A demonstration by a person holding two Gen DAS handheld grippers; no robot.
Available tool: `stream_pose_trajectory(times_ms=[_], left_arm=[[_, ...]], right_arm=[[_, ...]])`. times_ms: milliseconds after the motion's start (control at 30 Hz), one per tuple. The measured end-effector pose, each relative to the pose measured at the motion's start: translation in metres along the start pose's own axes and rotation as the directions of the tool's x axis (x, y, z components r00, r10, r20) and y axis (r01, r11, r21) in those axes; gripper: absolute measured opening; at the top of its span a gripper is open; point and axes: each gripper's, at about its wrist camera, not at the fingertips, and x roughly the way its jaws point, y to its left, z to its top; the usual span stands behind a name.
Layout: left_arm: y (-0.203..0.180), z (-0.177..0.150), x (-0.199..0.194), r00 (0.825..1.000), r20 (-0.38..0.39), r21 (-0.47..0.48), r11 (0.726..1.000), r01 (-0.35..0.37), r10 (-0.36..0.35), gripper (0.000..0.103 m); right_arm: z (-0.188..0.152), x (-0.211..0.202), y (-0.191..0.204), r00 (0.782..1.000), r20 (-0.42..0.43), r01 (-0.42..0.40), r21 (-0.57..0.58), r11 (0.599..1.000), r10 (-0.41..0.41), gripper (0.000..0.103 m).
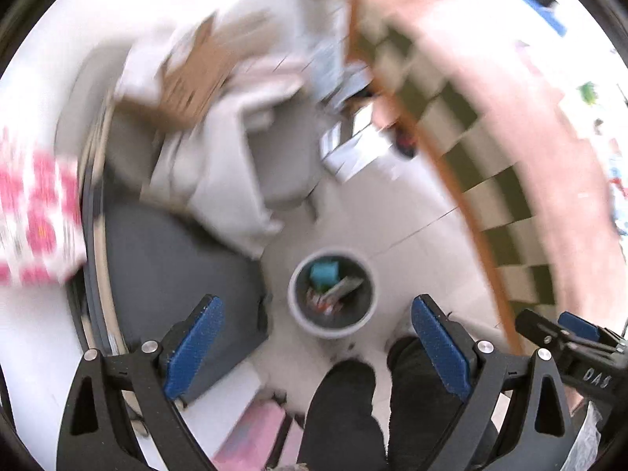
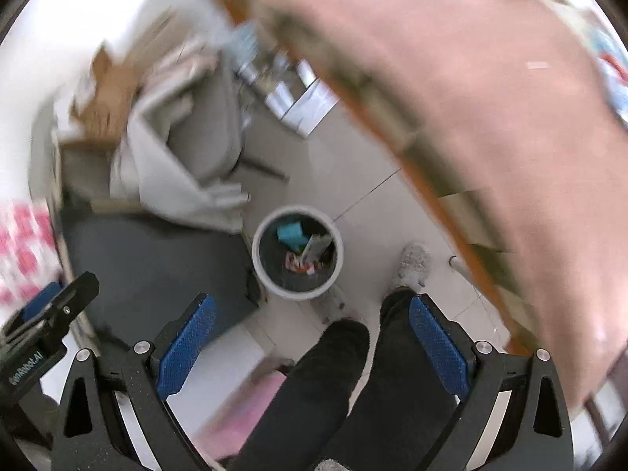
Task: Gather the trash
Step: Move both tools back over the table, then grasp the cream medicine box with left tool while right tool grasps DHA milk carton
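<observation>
A round grey-white trash bin (image 1: 332, 329) stands on the pale tiled floor below me; it also shows in the right wrist view (image 2: 298, 292). Inside lie a teal packet (image 1: 324, 272), a silvery wrapper (image 1: 342, 288) and red-white scraps (image 2: 300, 265). My left gripper (image 1: 317, 316) is open and empty, high above the bin. My right gripper (image 2: 312, 314) is open and empty too, also above the bin. Each gripper shows at the edge of the other's view. Both views are motion-blurred.
A table with a pink and checkered cloth (image 1: 510, 125) curves along the right. A dark grey mat (image 1: 168, 267) lies left of the bin, with a grey chair (image 1: 243, 165) and cardboard (image 1: 192, 78) beyond. The person's dark trouser legs (image 2: 325, 392) and a slipper (image 2: 412, 265) are below.
</observation>
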Motion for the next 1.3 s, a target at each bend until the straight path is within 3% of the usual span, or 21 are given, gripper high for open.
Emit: stream_pose_trajectory(times_ms=[133,267,367,500,567,667,800,867,1067,1133,1167,1267,1300], left_arm=[[-0.072,0.035,-0.043,0.995,0.102,0.117,0.993,0.006,-0.018,0.098],[-0.145,0.075,-0.063,0.99,0.127,0.221,0.975,0.031,-0.06,0.101],[-0.211,0.11,-0.064,0.991,0.116,0.318,0.948,0.019,-0.059,0.101],[-0.302,0.155,-0.052,0.994,0.098,0.458,0.889,0.001,-0.051,0.101],[-0.33,0.173,-0.039,0.995,0.085,0.499,0.867,-0.004,-0.044,0.101],[-0.377,0.201,-0.012,1.0,0.027,0.556,0.831,-0.004,-0.013,0.101],[-0.423,0.23,0.026,0.999,-0.05,0.614,0.789,0.022,0.011,0.101],[-0.442,0.238,0.043,0.997,-0.077,0.635,0.772,0.033,0.021,0.101],[-0.484,0.259,0.102,0.984,-0.163,0.692,0.719,0.058,0.078,0.101],[-0.489,0.264,0.111,0.982,-0.173,0.692,0.719,0.063,0.08,0.099],[-0.488,0.267,0.115,0.983,-0.175,0.68,0.729,0.074,0.064,0.084],[-0.477,0.273,0.116,0.974,-0.227,0.604,0.784,0.143,-0.003,0.076],[-0.473,0.273,0.116,0.975,-0.222,0.593,0.793,0.139,-0.005,0.075]], right_arm=[[0.031,-0.074,-0.081,0.997,0.08,0.007,0.154,0.988,-0.019,0.1],[0.063,-0.119,-0.17,0.988,0.137,0.036,0.282,0.959,-0.077,0.1],[0.09,-0.14,-0.235,0.983,0.149,0.047,0.351,0.935,-0.105,0.1],[0.137,-0.157,-0.307,0.977,0.157,0.076,0.393,0.916,-0.148,0.1],[0.159,-0.156,-0.336,0.979,0.15,0.068,0.402,0.913,-0.139,0.1],[0.187,-0.144,-0.363,0.98,0.138,0.072,0.411,0.909,-0.14,0.099],[0.216,-0.127,-0.391,0.985,0.119,0.064,0.423,0.904,-0.126,0.079],[0.229,-0.12,-0.402,0.989,0.11,0.044,0.431,0.901,-0.101,0.073],[0.265,-0.103,-0.422,0.994,0.08,0.03,0.427,0.904,-0.071,0.073],[0.276,-0.095,-0.425,0.995,0.067,0.037,0.417,0.908,-0.072,0.073],[0.28,-0.092,-0.425,0.996,0.059,0.04,0.411,0.911,-0.07,0.073],[0.292,-0.08,-0.423,0.996,0.039,0.056,0.392,0.918,-0.077,0.072],[0.294,-0.077,-0.422,0.996,0.034,0.064,0.388,0.919,-0.083,0.065]])
